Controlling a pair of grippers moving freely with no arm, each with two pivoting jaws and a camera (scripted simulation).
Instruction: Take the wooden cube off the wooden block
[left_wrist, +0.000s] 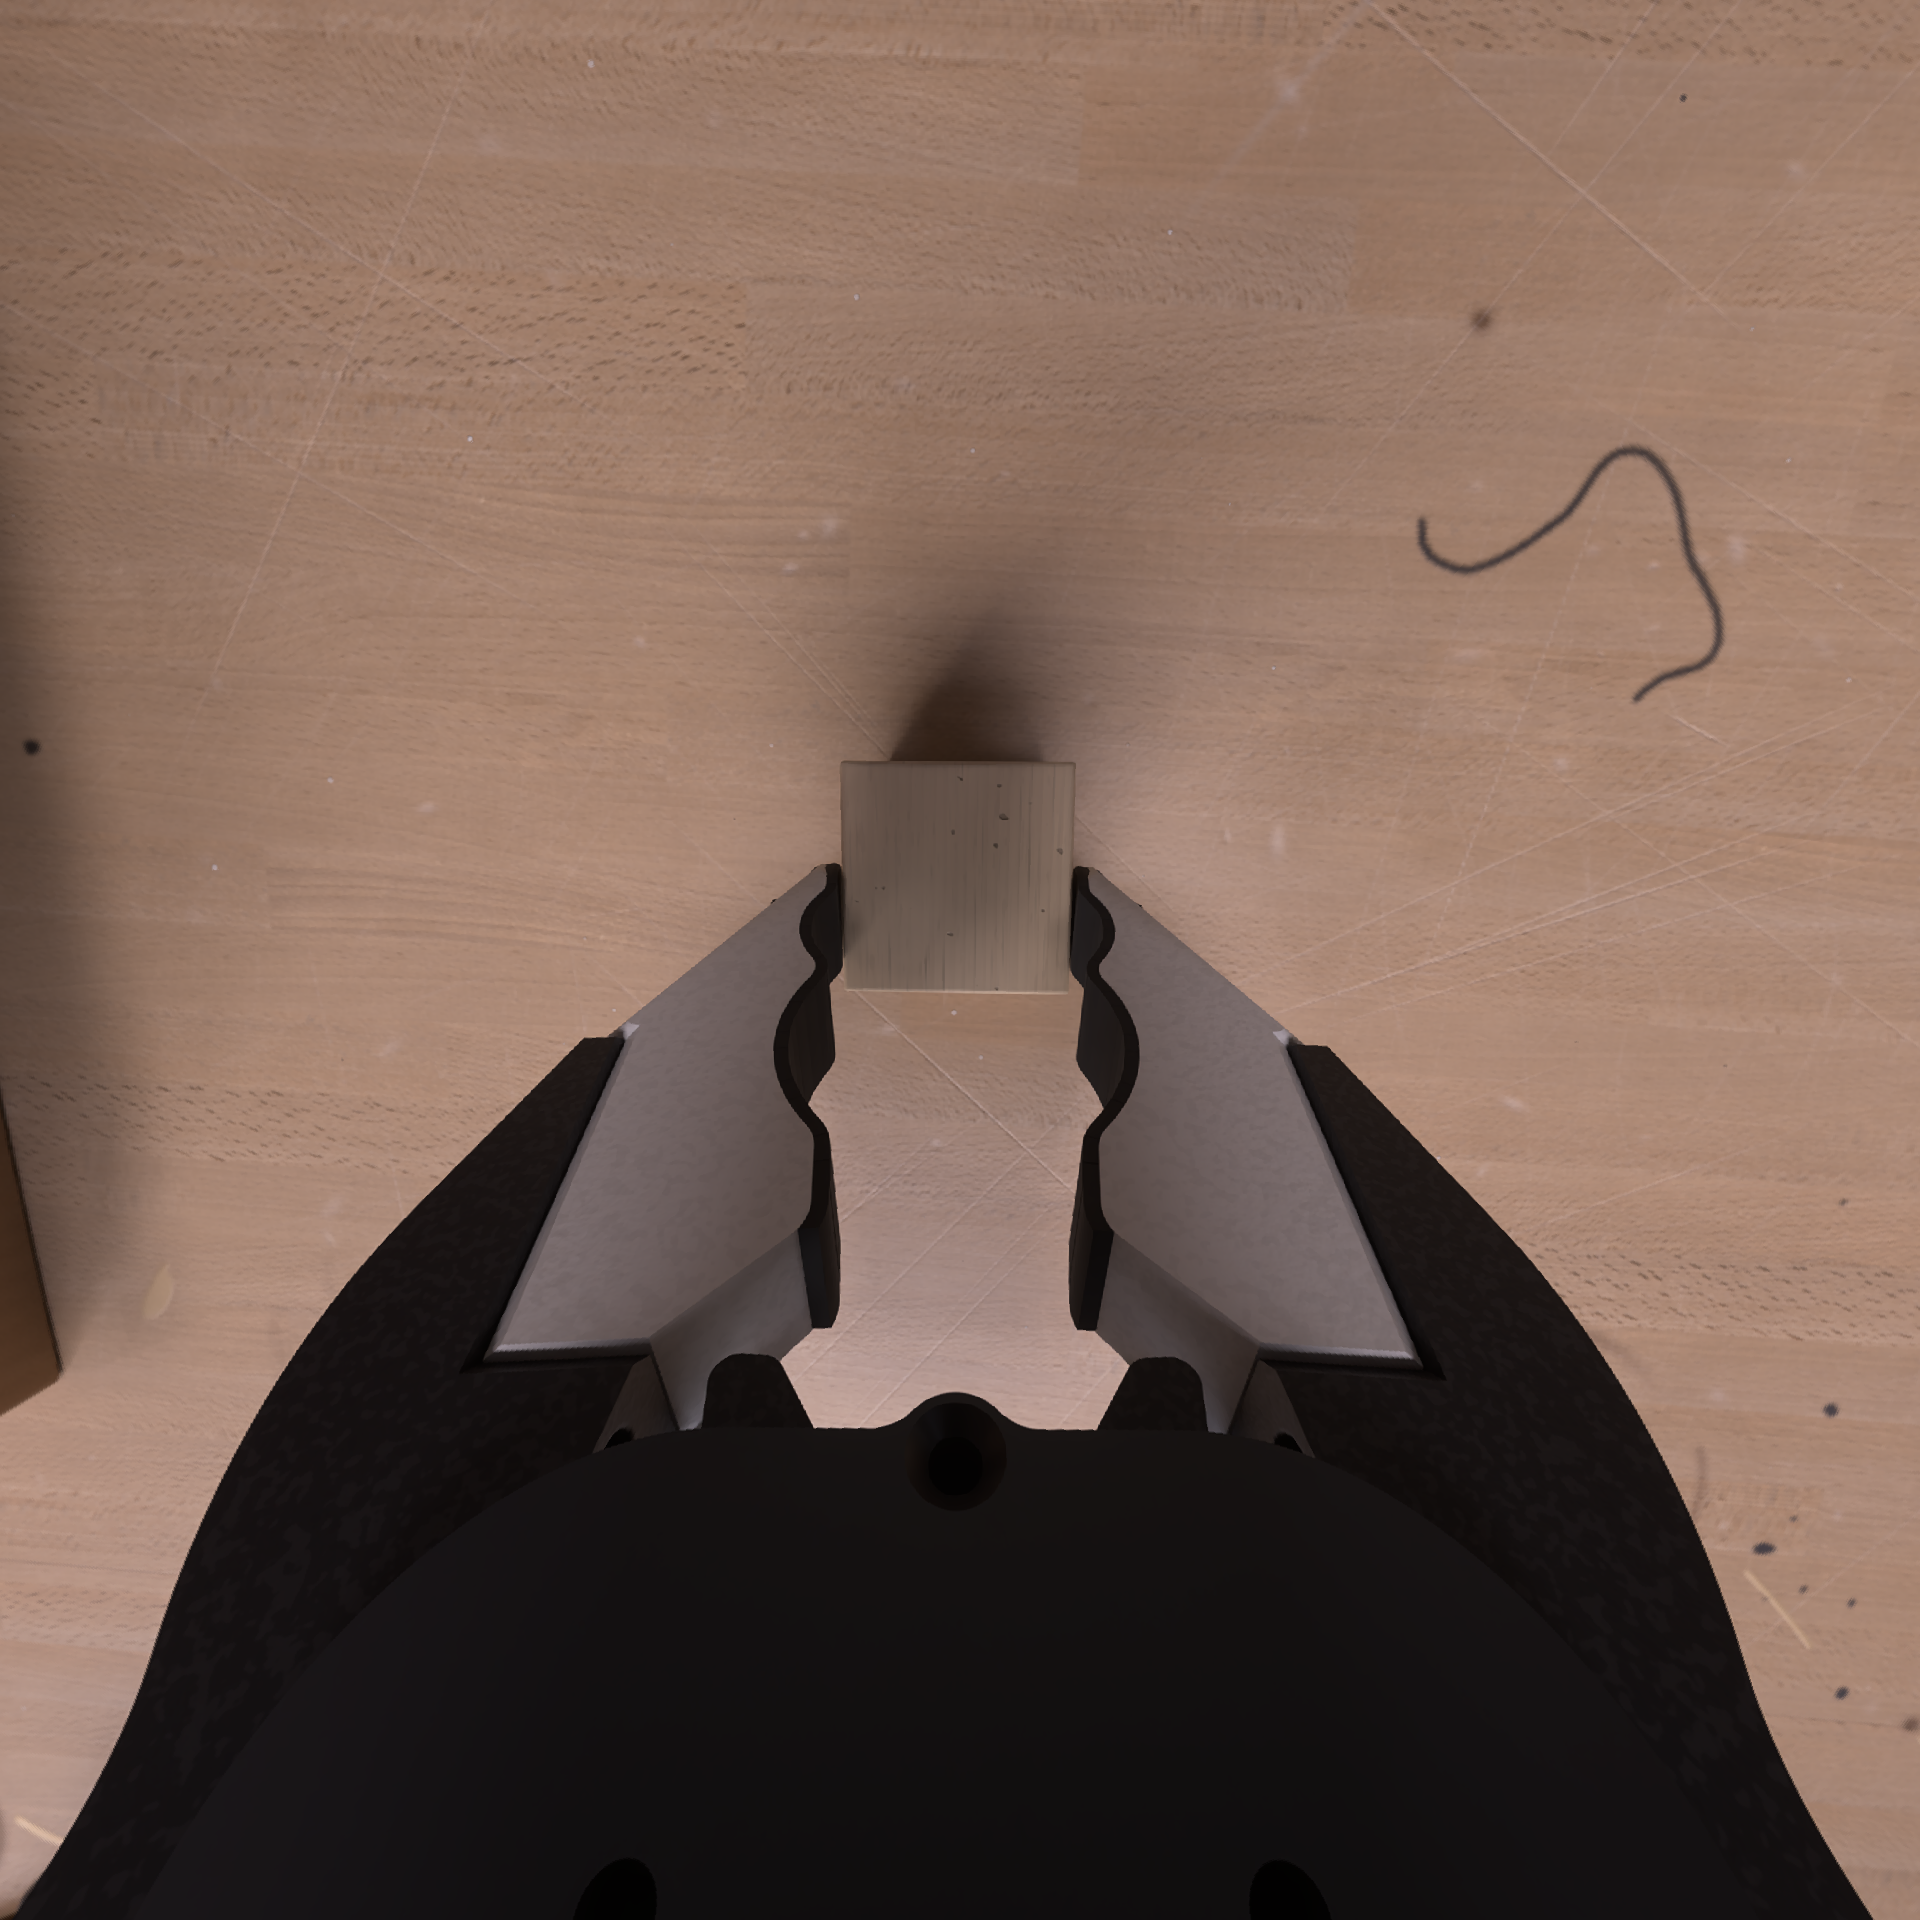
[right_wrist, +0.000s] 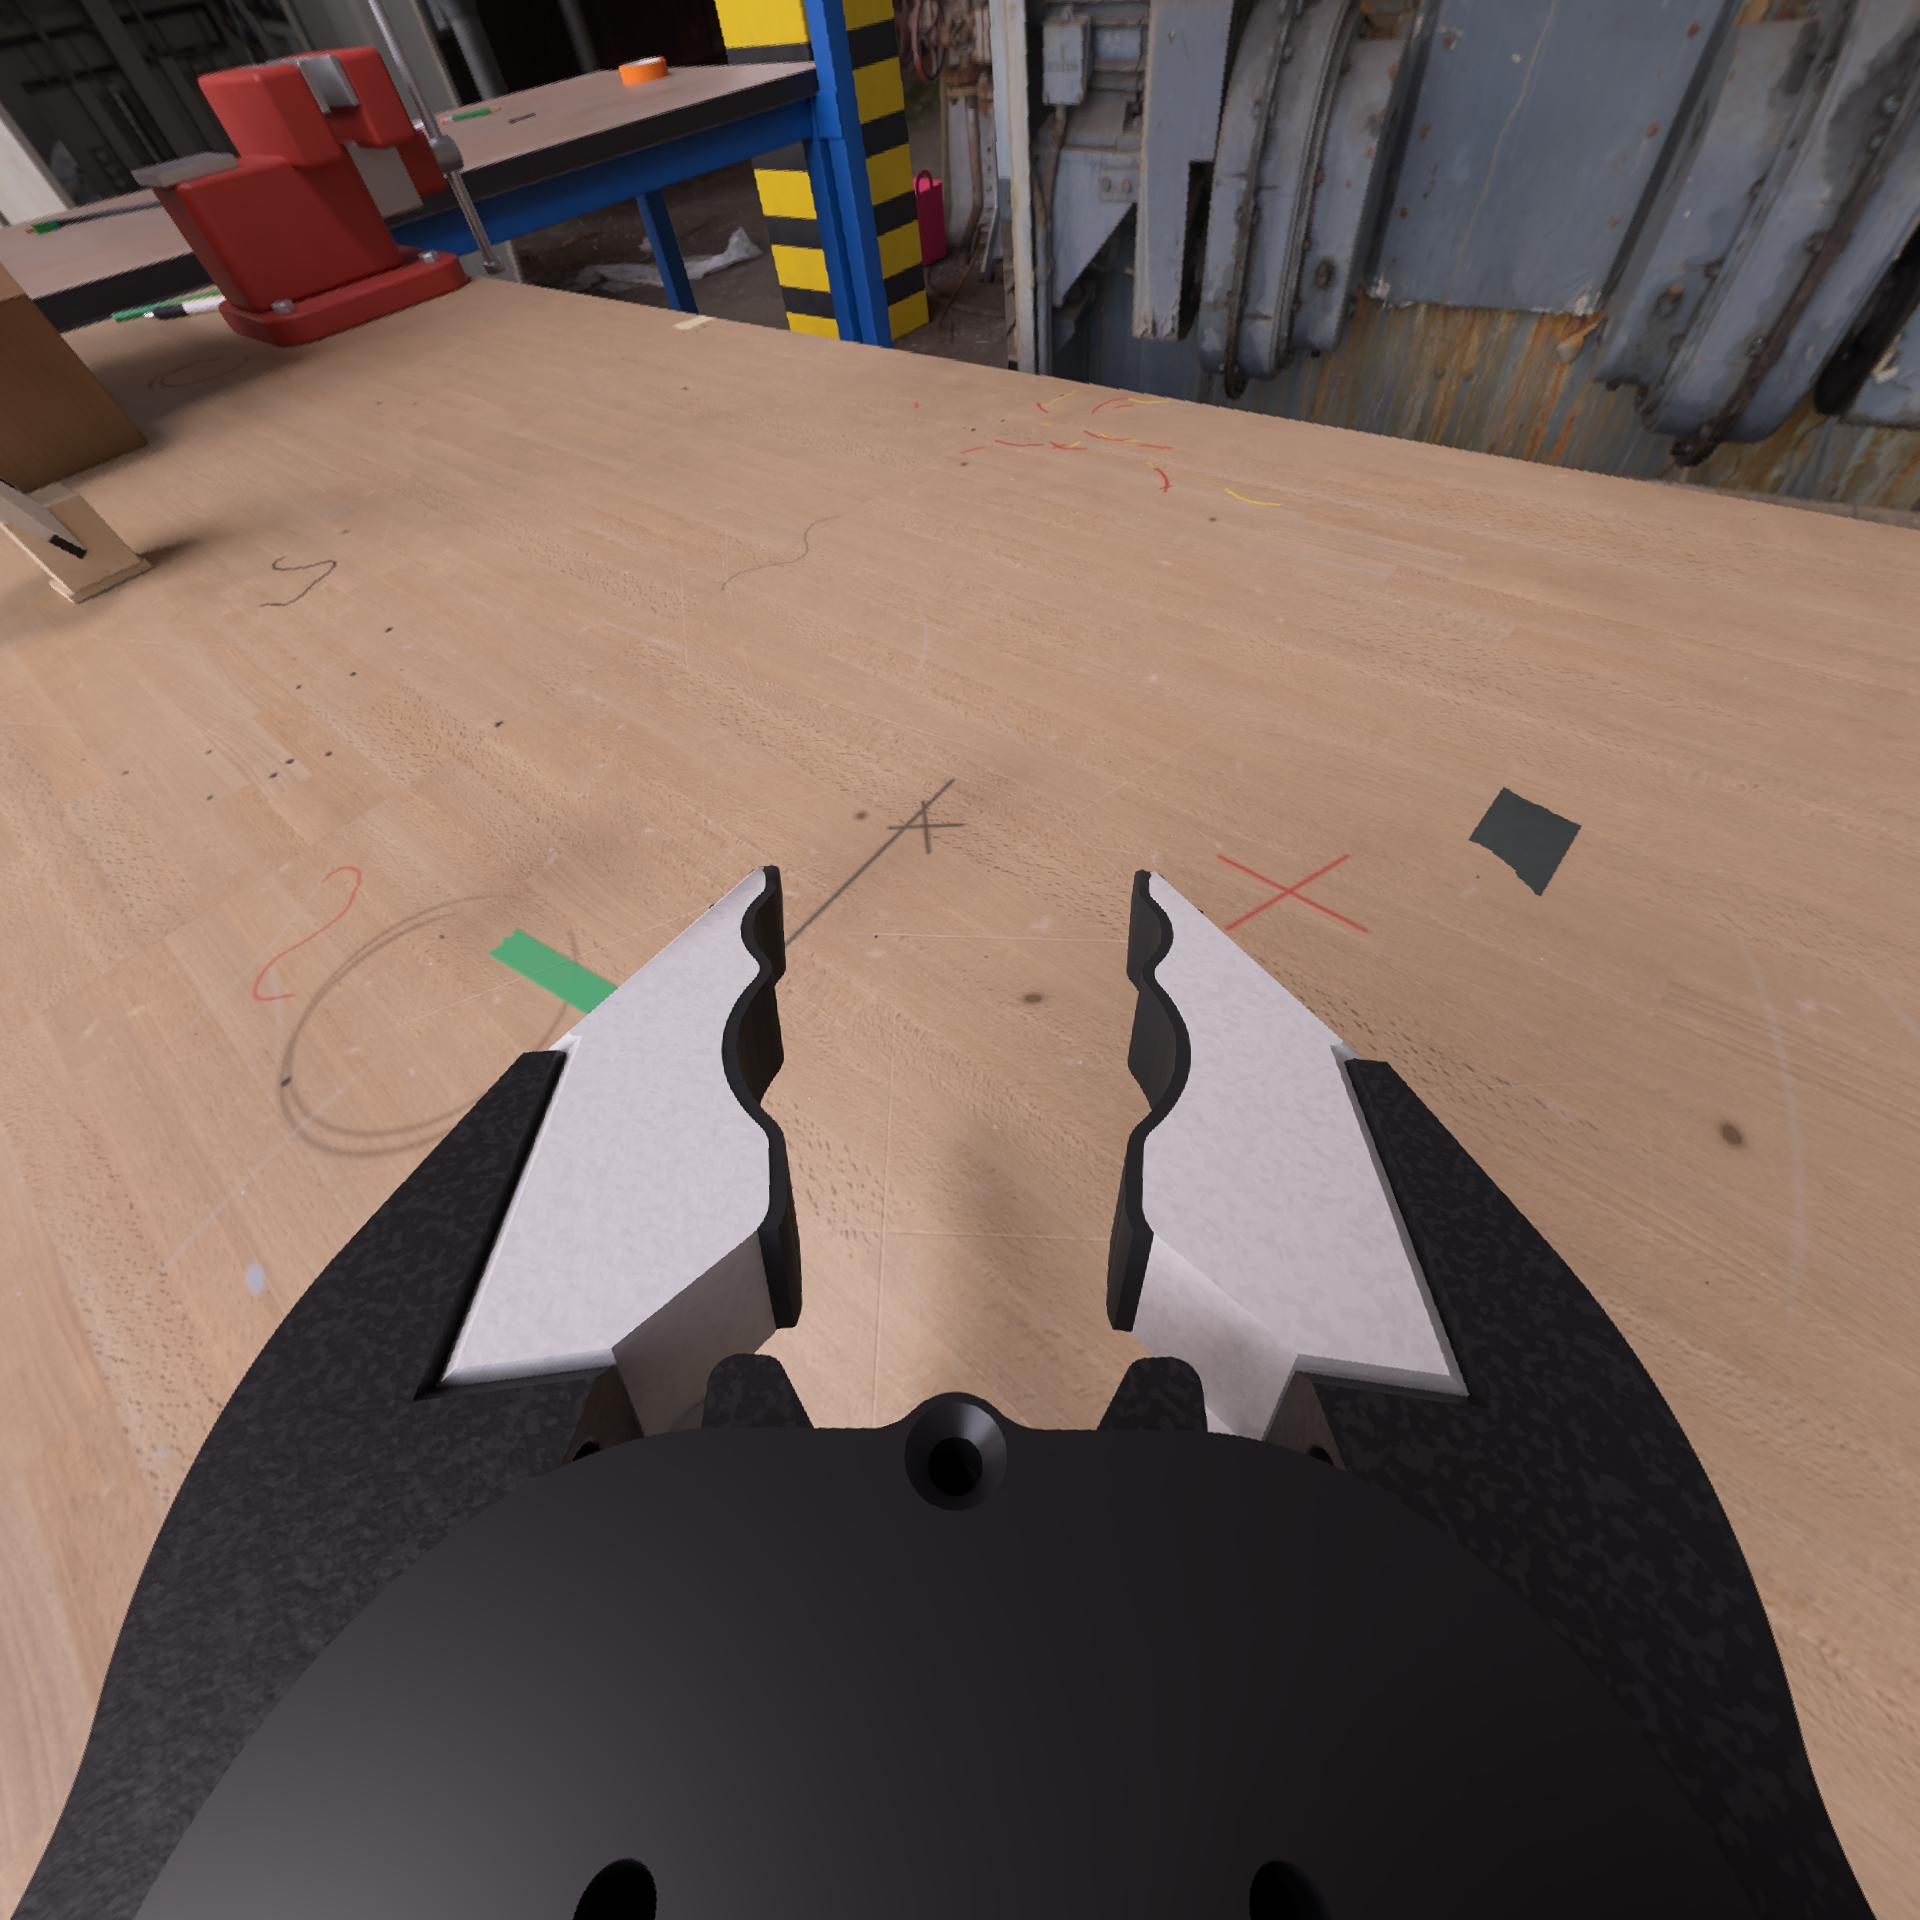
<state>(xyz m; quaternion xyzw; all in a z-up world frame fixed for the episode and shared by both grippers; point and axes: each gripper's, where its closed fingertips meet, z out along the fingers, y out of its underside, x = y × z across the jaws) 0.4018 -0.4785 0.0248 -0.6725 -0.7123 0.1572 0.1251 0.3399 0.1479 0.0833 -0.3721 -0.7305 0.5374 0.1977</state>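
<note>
In the left wrist view, a pale wooden cube (left_wrist: 956, 878) sits between the tips of my left gripper (left_wrist: 956, 914). Both pads touch its sides, so the gripper is shut on it. The view looks straight down, and the cube is over bare tabletop (left_wrist: 935, 416), casting a dark shadow just beyond it. I cannot tell whether it rests on the table or hangs just above it. No wooden block shows under or beside it. My right gripper (right_wrist: 956, 883) is open and empty above the table. A pale wooden piece (right_wrist: 94, 566) with a white and black finger on it shows at that view's far left.
A brown cardboard box (right_wrist: 52, 416) stands at the far left, and its edge also shows in the left wrist view (left_wrist: 21, 1268). A red vise (right_wrist: 301, 197) stands at the table's back left. The table's far edge (right_wrist: 1351, 426) drops off toward a metal wall. Pen marks and tape bits lie flat on the table.
</note>
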